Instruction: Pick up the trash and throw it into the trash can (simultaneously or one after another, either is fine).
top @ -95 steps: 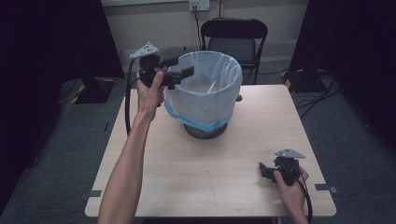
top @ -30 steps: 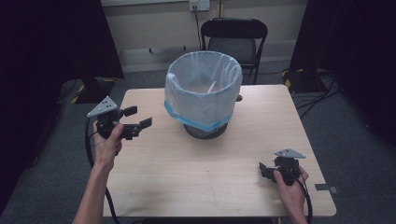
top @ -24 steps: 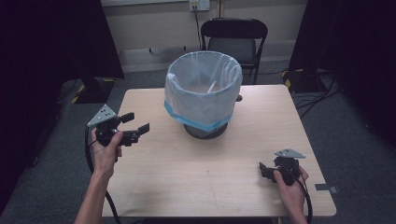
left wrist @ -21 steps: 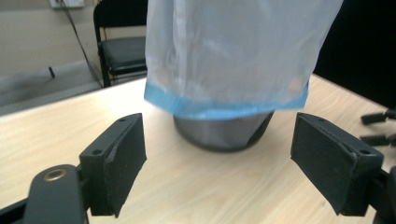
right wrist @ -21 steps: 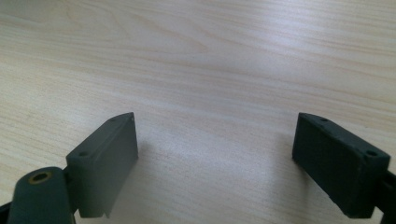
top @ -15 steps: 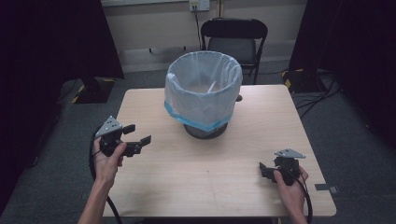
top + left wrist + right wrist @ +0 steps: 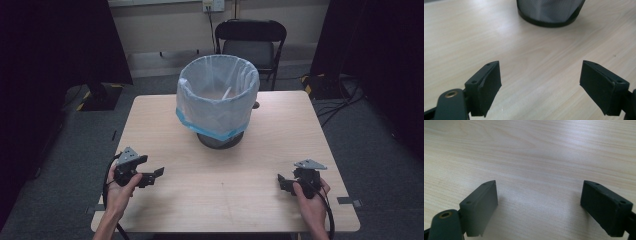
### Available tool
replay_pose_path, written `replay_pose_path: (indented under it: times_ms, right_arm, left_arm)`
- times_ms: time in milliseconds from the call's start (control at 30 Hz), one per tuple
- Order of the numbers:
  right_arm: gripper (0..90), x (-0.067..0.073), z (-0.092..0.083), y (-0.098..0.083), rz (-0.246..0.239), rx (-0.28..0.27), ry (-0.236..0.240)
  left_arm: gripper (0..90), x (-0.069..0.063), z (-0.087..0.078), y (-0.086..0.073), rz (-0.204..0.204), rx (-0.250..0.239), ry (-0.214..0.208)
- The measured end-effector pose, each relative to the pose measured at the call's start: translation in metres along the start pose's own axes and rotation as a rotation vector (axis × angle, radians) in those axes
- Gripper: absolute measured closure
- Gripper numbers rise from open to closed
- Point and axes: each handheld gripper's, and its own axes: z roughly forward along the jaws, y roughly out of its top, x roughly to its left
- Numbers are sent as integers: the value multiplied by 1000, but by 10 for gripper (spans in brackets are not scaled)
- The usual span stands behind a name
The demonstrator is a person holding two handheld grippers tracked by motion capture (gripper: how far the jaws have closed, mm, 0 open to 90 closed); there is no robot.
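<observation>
The table (image 7: pixel 165 120) was the largest thing, pale wood. On its far middle stood the bin (image 7: pixel 218 102), lined with a thin plastic bag (image 7: pixel 200 95) folded over the rim. I judged the bin light and stiff, and the bag soft and slippery, easy to tear; I would take the bin by its rim, not by the film. My left gripper (image 7: pixel 151 176) sat near the front left corner, jaws wide apart, holding nothing. My right gripper (image 7: pixel 281 181) lay low at the front right, also spread wide and empty.
</observation>
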Motion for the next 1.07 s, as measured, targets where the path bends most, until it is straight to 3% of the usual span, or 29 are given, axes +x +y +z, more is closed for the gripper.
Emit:
replay_pose_path:
  times_ms: [200,500,600,667,733,1067]
  right_arm:
    - [134,0,0,0,1,0,0]
    - [134,0,0,0,1,0,0]
    - [134,0,0,0,0,0,0]
    - [134,0,0,0,0,0,0]
    - [134,0,0,0,1,0,0]
    - [134,0,0,0,1,0,0]
  left_arm:
    - [171,-3,9,-14,15,51,8]
    - [173,-2,28,-41,-40,112,39]
    - [174,-2,32,-46,-42,120,57]
    - [174,-5,35,-51,-16,146,62]
    - [157,-7,36,-52,3,139,74]
    - [150,-9,36,-55,1,122,87]
